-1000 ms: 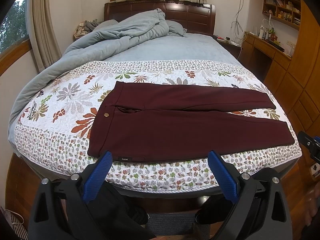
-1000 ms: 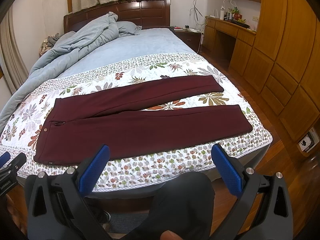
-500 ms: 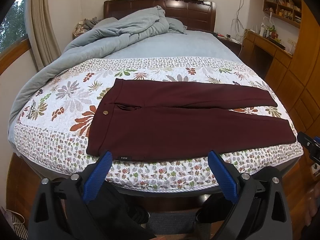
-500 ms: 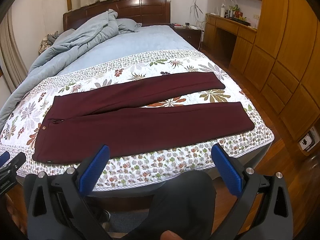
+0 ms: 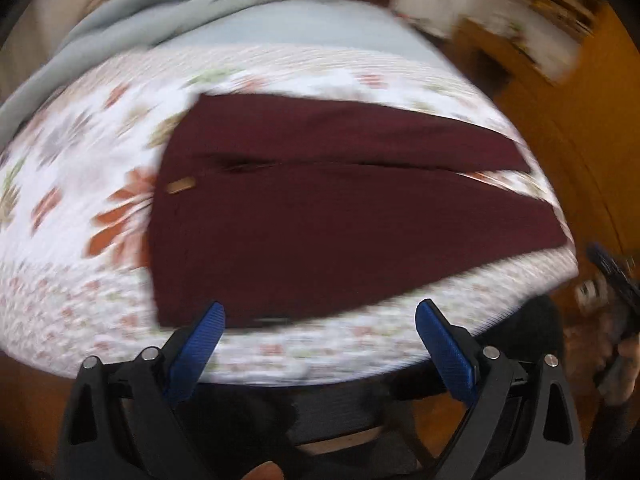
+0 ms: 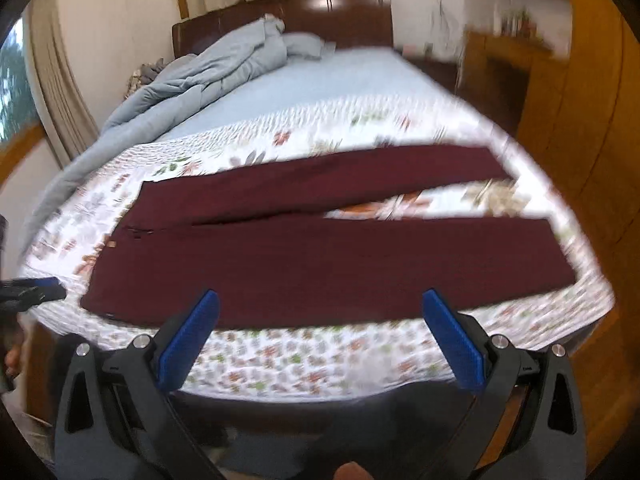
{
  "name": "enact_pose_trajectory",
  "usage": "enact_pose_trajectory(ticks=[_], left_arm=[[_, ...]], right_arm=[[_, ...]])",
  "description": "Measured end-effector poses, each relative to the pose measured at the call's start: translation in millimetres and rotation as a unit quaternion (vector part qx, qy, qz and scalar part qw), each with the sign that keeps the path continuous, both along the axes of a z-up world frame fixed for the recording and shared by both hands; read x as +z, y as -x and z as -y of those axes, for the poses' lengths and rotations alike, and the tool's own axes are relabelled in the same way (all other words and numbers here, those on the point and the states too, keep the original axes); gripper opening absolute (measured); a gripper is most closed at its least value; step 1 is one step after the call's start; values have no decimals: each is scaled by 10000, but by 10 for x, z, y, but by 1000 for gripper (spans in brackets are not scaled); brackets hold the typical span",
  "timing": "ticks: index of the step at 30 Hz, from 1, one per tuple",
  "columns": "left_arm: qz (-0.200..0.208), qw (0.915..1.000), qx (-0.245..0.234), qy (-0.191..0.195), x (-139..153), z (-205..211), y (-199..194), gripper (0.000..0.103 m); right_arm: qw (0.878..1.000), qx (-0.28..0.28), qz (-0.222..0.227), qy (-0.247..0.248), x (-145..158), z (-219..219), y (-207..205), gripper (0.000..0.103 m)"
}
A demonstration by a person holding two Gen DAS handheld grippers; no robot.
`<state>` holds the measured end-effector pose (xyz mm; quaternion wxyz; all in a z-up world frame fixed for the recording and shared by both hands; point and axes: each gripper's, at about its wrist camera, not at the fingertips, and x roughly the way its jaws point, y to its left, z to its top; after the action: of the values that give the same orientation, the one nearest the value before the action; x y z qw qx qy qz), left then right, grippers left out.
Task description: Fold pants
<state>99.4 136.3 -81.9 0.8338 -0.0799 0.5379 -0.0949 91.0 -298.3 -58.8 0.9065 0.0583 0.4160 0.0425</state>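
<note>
Both tools spread wide, nothing between the blue pads. Left tool [image 5: 320,314] hangs just off the near edge of the bed, aimed at the waistband end of the maroon pants [image 5: 340,216]; its left pad [image 5: 198,344] overlaps the waistband's near corner in view, contact can't be told. Right tool [image 6: 320,304] sits off the same near edge, facing the mid-leg stretch of the pants [image 6: 320,264]. Pants lie flat, unfolded, on the floral quilt [image 6: 304,356], waistband left, legs running right, a narrow wedge of quilt showing between the legs toward the cuffs. Near leg runs close along the quilt's near edge; cuffs reach close to the right edge. Rumpled blue-grey duvet [image 6: 208,76] is piled toward the headboard [image 6: 340,16], well apart from the pants. Wooden cabinets [image 6: 592,120] flank the bed's right side. Both views heavily motion-blurred.
</note>
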Motion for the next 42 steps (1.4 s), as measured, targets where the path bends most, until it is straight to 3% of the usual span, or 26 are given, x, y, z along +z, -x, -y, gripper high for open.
enact_pose_trajectory(ticks=[2, 5, 11, 18, 21, 24, 25, 26, 28, 29, 31, 33, 38, 40, 42], left_arm=[[-358, 9952, 706, 580, -229, -587, -145, 97], [-1123, 9702, 1647, 1379, -702, -1216, -284, 97], [-1509, 9518, 1957, 1819, -1199, -1358, -402, 97], [-1530, 9557, 1671, 1880, -1211, -1147, -557, 95], [-1616, 9530, 1711, 1910, -1259, -1145, -600, 95], [-1629, 9531, 1604, 1984, -1273, -1087, -599, 95], [-1589, 9557, 1577, 1911, -1270, -1064, -600, 95], [-1574, 9556, 1601, 1910, -1283, -1065, -599, 94], [-1585, 9536, 1658, 1952, -1318, -1084, -612, 94], [-1601, 9540, 1647, 1927, -1328, -1081, -623, 94], [-1623, 9598, 1538, 1695, -1320, -1062, -617, 95], [-1614, 9622, 1564, 1537, -1307, -977, -651, 95], [-1478, 9572, 1928, 1571, -1289, -1040, -582, 91], [-1544, 9590, 2111, 1095, -1275, -1069, -526, 63], [-1555, 9571, 2163, 1140, -1253, -1102, -503, 62]], right_arm=[[9997, 1, -150, -210, -93, 44, -60, 101], [9984, -27, -296, -471, -208, 91, -120, 101], [9953, -54, -580, -774, -386, 200, -218, 101], [9864, -393, -745, -1408, -480, 799, -232, 101], [9726, -621, -775, -2104, -570, 1304, -238, 101], [9459, -1387, -703, -2848, -721, 2103, -206, 101], [9272, -1829, -633, -3206, -826, 2510, -149, 100], [9165, -2056, -583, -3382, -888, 2717, -107, 98], [8867, -2648, -494, -3757, -1073, 3227, -2, 80], [8740, -2830, -507, -3917, -1172, 3422, 26, 79], [8623, -3048, -519, -4011, -1299, 3640, 51, 79], [8612, -3058, -503, -4028, -1344, 3686, 36, 79], [8685, -2800, -429, -4067, -1403, 3655, -181, 74], [8678, -2790, -417, -4090, -1417, 3638, -265, 73], [8731, -2765, -456, -3989, -1397, 3649, -334, 70]])
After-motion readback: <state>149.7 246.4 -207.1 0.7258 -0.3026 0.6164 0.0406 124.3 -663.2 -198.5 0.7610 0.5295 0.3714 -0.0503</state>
